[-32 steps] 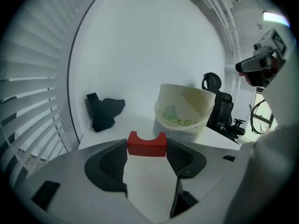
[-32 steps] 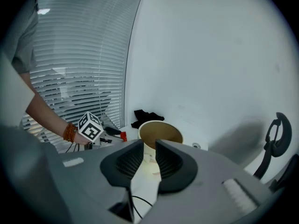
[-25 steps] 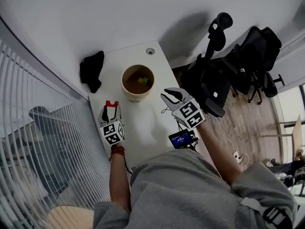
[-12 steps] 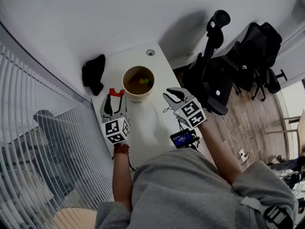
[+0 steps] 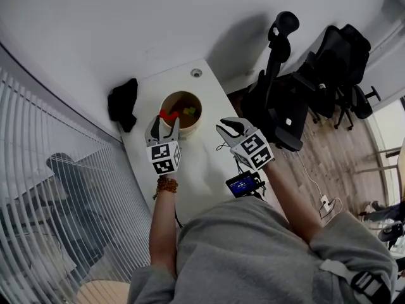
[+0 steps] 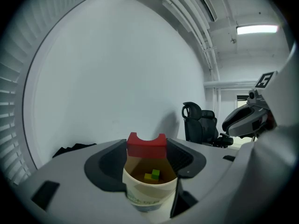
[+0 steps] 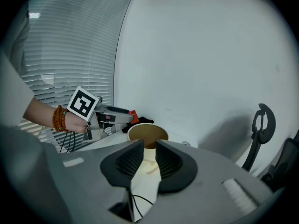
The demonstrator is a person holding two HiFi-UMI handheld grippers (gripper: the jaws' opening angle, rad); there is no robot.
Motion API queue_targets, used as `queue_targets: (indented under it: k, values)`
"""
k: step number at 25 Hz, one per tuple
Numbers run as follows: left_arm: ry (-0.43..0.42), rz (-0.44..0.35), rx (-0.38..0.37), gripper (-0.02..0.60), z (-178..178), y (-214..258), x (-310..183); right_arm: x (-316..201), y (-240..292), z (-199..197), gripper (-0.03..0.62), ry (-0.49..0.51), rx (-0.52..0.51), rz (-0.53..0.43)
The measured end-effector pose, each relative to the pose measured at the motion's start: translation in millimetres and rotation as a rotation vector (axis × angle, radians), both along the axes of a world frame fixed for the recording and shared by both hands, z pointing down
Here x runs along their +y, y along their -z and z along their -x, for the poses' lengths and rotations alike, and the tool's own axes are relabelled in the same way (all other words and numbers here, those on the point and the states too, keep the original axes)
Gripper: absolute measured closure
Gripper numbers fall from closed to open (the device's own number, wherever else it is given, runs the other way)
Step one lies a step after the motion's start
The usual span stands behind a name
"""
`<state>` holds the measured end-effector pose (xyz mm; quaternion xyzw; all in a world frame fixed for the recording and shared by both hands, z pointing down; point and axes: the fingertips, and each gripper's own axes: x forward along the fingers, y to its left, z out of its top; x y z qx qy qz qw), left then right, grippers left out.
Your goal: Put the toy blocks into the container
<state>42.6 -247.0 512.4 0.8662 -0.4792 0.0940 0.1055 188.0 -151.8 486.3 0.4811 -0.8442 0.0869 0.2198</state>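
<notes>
Left gripper view: one red block [image 6: 146,146] clamped in wide-set left gripper [image 5: 162,124] over mouth of one container [image 6: 149,196]. Inside: one yellow block [image 6: 148,176], one green block [image 6: 155,172]. Right gripper [image 7: 149,148] slightly parted, empty, near container.

It looked like an office. A white tabletop [image 5: 202,163] with a round cable grommet [image 5: 197,73] stood against a plain white wall [image 5: 158,24], beside a window hung with slatted blinds [image 5: 38,170]. Black swivel office chairs [image 5: 342,56] on castors were crowded together on a wood-patterned floor [image 5: 335,163], and a long ceiling light [image 6: 257,29] glowed overhead.
</notes>
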Motion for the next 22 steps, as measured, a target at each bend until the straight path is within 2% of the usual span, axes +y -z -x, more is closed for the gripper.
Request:
queue_targets:
  k: [6,11,15,17,22]
  values:
    - [-0.060,-0.009,-0.062,0.313,-16.1,-7.5,0.5,0.0,5.3,6.0,0.507,0.011,-0.012,-0.014]
    - [-0.060,-0.027,-0.035,0.313,-14.7,4.6,9.8,-3.7,10.3,8.1,0.507,0.013,-0.020,-0.028]
    - [-0.027,-0.060,-0.011,0.313,-3.2,18.3,21.3,-3.8,12.4,6.0,0.520,0.006,-0.007,-0.040]
    - [-0.022,-0.065,-0.001,0.314,-0.7,21.9,26.7,-5.9,19.6,7.6,0.525,0.002,-0.022,-0.076]
    - [-0.032,-0.087,0.037,0.326,-11.3,37.3,44.1,-4.2,53.3,14.7,0.571,0.000,-0.046,-0.241]
